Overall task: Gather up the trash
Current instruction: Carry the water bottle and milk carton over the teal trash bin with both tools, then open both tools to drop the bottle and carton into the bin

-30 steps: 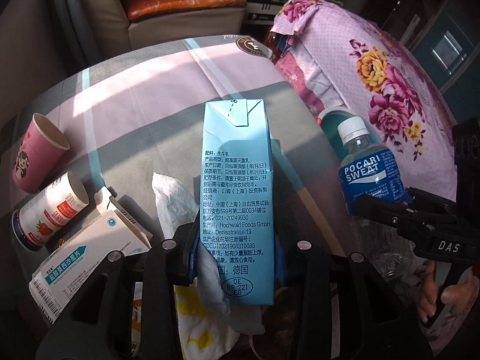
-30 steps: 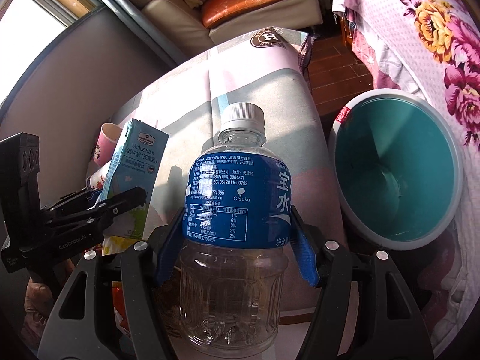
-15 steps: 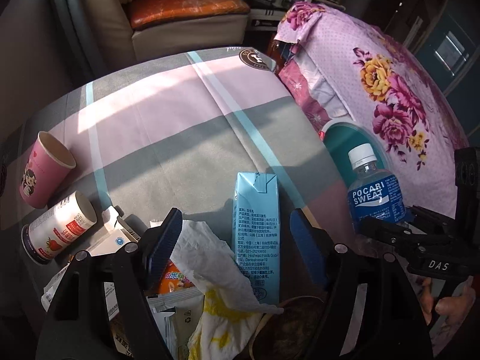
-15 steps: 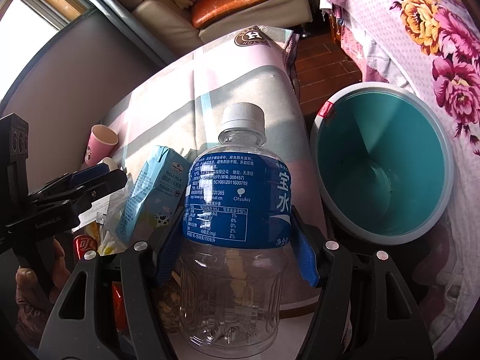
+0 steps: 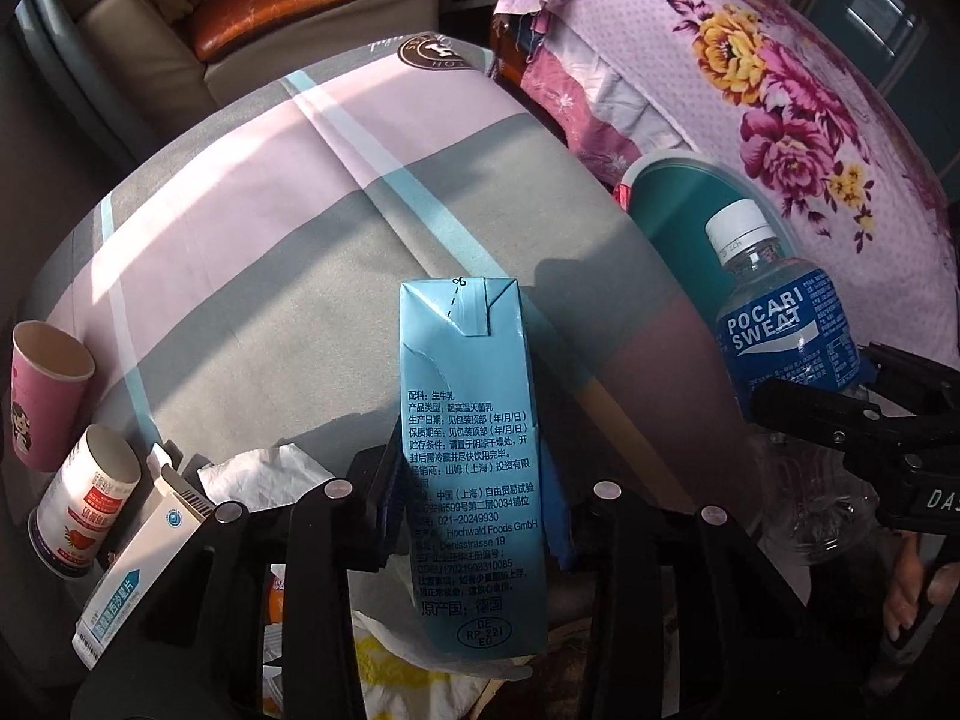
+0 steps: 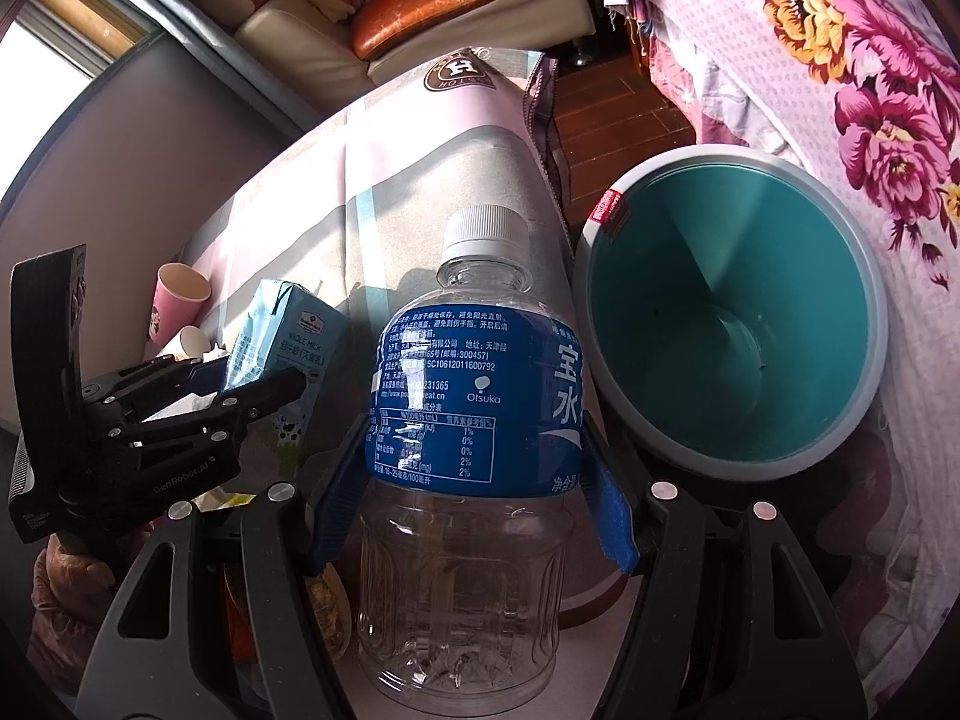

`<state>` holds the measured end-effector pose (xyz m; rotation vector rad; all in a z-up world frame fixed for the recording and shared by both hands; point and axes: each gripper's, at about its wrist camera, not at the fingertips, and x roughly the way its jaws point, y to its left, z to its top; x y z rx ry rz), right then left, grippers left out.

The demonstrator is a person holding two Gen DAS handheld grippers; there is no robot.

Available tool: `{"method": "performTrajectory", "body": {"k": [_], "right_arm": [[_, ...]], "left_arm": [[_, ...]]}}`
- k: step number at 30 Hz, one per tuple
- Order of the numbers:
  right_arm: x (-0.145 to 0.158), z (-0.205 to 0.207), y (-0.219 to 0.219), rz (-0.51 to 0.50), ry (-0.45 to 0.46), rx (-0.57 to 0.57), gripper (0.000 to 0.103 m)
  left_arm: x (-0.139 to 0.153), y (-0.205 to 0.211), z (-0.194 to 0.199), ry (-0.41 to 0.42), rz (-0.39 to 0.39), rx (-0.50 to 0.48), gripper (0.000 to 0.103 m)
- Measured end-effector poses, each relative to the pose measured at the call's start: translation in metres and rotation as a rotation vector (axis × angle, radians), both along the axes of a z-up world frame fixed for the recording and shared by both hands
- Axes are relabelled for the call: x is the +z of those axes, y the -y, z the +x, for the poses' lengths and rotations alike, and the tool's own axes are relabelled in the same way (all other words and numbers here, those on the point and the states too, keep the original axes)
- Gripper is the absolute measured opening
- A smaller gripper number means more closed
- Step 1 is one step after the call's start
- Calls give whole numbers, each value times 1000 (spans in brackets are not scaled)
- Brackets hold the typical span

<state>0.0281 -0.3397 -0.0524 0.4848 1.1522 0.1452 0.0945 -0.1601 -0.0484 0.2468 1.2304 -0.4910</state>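
Trash lies gathered at the near end of a table covered in a pink and grey cloth (image 5: 312, 252). Beside the table's right edge stands a round teal bin (image 6: 729, 324) with a grey rim, empty inside. The right gripper (image 6: 474, 474) clamps a clear Pocari Sweat bottle (image 6: 474, 420) by its blue label, white cap pointing away, just left of the bin's mouth. The left gripper (image 5: 474, 504) has a pale blue milk carton (image 5: 471, 450) upright between its blue pads, its jaws closing onto the carton's sides. Under and left of it lie crumpled white tissue (image 5: 264, 477), a white medicine box (image 5: 141, 558), a tipped yoghurt cup (image 5: 84, 507) with a strawberry label, and a pink paper cup (image 5: 45, 390).
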Motion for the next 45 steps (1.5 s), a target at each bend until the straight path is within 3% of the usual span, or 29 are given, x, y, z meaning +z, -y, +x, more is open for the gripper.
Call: {"method": "performTrajectory", "body": {"k": [6,15,22,27,34,35,39,45], "right_arm": [[-1,1,3,12,4,-9,63],[3,-8,27,0,22,-63,63],[15,-17,86,-5,58,-218,63],[17,-25,128,-31,63,-324,63],[-3,-21,153,-42,19,-373,63],[-7,-21,155,-40,13,-373,63],[-19,-11,152,-36,-12,-359,63],[-33,0,142,-26,-36,-330,63]], "left_arm": [[17,-3,5,-41,-144,-12,39],[27,20,3,6,-149,-3,39],[39,74,2,39,-191,-63,39],[25,124,2,19,-213,-104,39],[-18,172,3,-39,-134,-169,39],[-24,175,4,-47,-121,-168,41],[-32,171,7,-36,-102,-151,68],[-33,154,13,-50,-107,-116,71]]}}
